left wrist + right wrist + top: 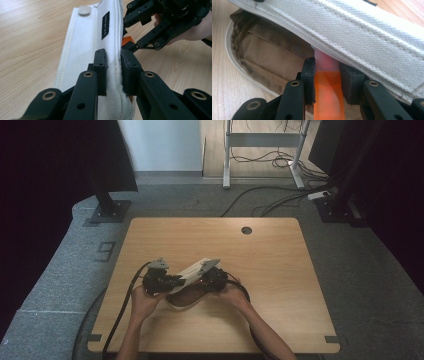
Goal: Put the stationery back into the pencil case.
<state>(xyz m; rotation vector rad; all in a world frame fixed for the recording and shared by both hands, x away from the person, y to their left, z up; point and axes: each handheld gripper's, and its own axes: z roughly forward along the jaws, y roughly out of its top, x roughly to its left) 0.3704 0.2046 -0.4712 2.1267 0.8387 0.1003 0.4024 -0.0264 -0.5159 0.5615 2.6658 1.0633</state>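
The left gripper [113, 72] pinches the white pouch's [85, 47] flap; the right gripper [327, 80] clamps an orange marker [328, 97] at the pouch's mouth.

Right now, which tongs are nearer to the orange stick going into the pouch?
Right. The right tongs are shut on the orange stick, its tip under the flap of the white pouch. The left tongs pinch the pouch's edge, beside the stick.

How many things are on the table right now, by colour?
White: 1, the canvas pouch with its flap lifted.
Orange: 1, the orange translucent stick going into the pouch's brown inside.
Black: 2, the left tongs and right tongs.
Total: 4
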